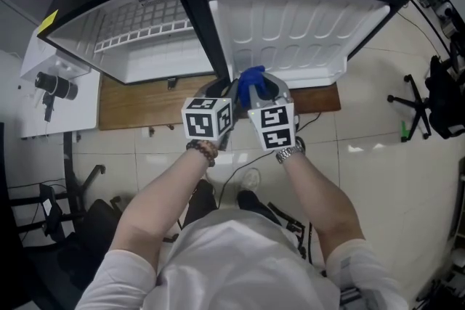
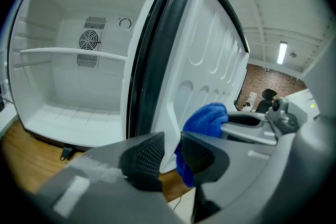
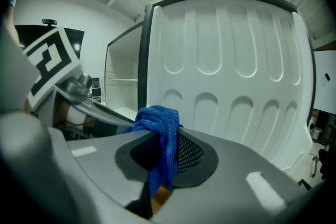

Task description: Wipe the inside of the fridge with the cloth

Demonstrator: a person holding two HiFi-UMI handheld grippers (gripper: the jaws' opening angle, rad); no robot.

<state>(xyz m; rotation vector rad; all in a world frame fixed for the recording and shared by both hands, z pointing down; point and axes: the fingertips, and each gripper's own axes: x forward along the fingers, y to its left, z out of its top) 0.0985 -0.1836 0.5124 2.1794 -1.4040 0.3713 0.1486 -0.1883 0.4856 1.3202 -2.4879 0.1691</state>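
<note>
Approach step: right gripper (image 3: 163, 153) jaws clench the blue cloth (image 3: 159, 122) near the open door (image 1: 290, 33), left gripper (image 2: 171, 153) jaws stand released and empty; the next move should carry the cloth left into the fridge (image 1: 149, 54) cavity.

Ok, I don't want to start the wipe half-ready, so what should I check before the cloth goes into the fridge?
1. Cloth clamped in right claw: ok.
2. Left claw empty, jaws apart: ok.
3. Fridge door swung wide open: ok.
4. Shelf inside bare where visible: ok.
5. Cloth aimed into the fridge cavity: not ok, it faces the door.
6. Cloth damp: cannot tell.
</note>
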